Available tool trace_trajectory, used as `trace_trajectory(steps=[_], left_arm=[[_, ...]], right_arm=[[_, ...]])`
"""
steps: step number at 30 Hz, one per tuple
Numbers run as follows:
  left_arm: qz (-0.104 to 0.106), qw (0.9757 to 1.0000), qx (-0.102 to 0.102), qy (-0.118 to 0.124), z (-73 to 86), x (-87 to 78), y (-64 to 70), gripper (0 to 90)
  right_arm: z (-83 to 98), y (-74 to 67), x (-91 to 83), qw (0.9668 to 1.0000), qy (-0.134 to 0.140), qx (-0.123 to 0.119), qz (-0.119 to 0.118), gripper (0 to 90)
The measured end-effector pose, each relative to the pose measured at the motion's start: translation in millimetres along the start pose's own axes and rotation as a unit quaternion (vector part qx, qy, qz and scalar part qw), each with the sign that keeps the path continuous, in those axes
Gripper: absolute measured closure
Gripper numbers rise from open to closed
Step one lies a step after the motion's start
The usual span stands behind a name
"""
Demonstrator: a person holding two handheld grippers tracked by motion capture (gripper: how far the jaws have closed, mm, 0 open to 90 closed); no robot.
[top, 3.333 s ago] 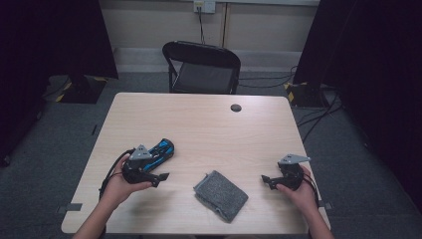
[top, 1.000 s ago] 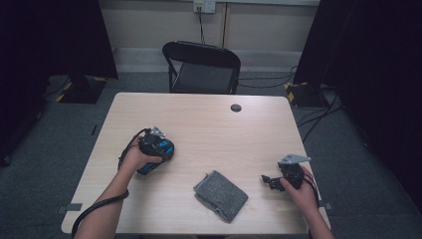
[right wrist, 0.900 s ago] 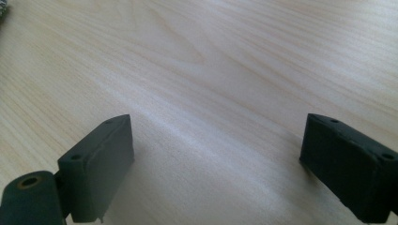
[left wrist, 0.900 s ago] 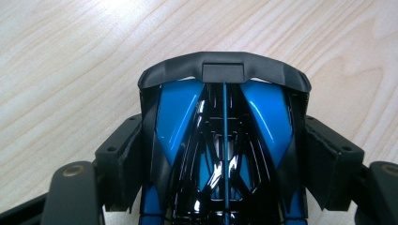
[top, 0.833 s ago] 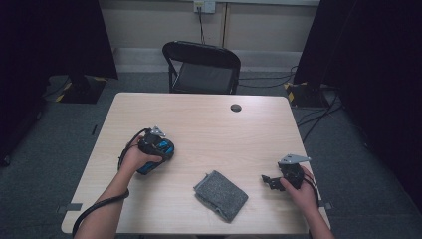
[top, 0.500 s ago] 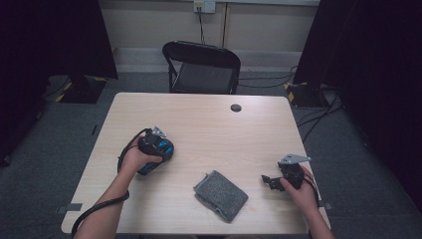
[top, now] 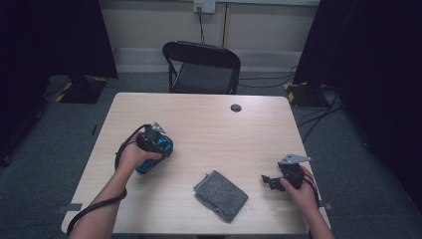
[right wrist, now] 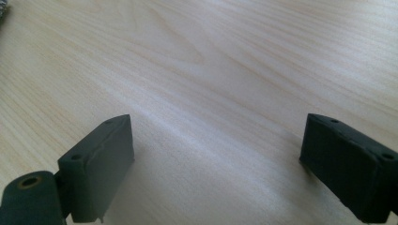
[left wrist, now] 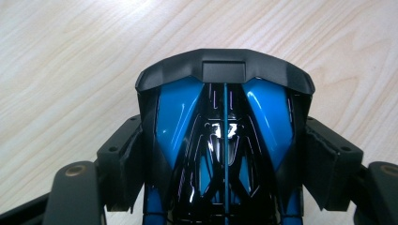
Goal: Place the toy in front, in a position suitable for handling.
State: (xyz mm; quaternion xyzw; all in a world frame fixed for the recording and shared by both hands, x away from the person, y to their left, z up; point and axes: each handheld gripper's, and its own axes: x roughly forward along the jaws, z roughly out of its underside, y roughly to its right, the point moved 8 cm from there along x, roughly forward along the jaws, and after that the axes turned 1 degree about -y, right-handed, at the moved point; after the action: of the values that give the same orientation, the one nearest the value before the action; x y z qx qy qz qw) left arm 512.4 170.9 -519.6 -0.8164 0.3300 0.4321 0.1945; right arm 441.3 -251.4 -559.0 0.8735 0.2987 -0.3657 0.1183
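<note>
Nearest the person, at the table's point(top: 209, 124) front edge, a grey cloth point(top: 220, 194) lies flat between the two forearms, touched by neither gripper. To its right, the right gripper point(top: 269, 181) sits low over the wood in the right hand point(top: 298, 186), grey plate on top, jaws pointing toward the cloth but well short of it. In the right gripper view the right gripper's point(right wrist: 216, 164) two black jaws stand wide apart with only bare wood grain between them; a sliver of the cloth point(right wrist: 3, 8) shows at the top left corner.

Further in, on the left half of the table, the left hand point(top: 130, 157) holds the left gripper point(top: 161, 144) over a blue and black mouse point(top: 154, 154). The left gripper view looks straight down on it: the mouse point(left wrist: 224, 140) sits between the jaws of the left gripper point(left wrist: 224, 154), both pads pressed against its sides, its black front lip pointing away over the wood. The cable loops back from that gripper along the forearm and off the front edge.

Beyond, near the far edge, a small dark disc point(top: 236, 107) is set in the tabletop. Behind the table stands a black chair point(top: 201, 67) on grey carpet
</note>
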Motion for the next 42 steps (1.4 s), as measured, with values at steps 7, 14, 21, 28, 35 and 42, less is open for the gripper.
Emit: trace_trajectory(steps=[7,14,21,28,35,42], left_arm=[[0.009,0.9999,0.005,0.009,-15.0,-7.8,7.4,25.6],[0.026,0.9993,0.026,0.008,-34.3,0.9,28.4,25.6],[0.047,0.9982,0.038,0.002,-54.3,21.8,50.3,25.6],[0.055,0.9972,0.047,-0.018,-62.1,49.9,64.0,25.6],[0.057,0.9968,0.046,-0.032,-61.6,69.9,71.2,25.6],[0.055,0.9974,0.037,-0.027,-64.8,73.3,70.3,25.5]], right_arm=[[0.0,0.0,0.0,1.0,0.0,0.0,0.0,9.3],[0.0,0.0,0.0,1.0,0.0,0.0,0.0,9.3],[0.0,0.0,0.0,1.0,0.0,0.0,0.0,9.3],[0.0,0.0,0.0,1.0,0.0,0.0,0.0,9.3],[0.0,0.0,0.0,1.0,0.0,0.0,0.0,9.3],[0.0,-0.1,0.0,1.0,0.0,0.0,0.0,9.3]])
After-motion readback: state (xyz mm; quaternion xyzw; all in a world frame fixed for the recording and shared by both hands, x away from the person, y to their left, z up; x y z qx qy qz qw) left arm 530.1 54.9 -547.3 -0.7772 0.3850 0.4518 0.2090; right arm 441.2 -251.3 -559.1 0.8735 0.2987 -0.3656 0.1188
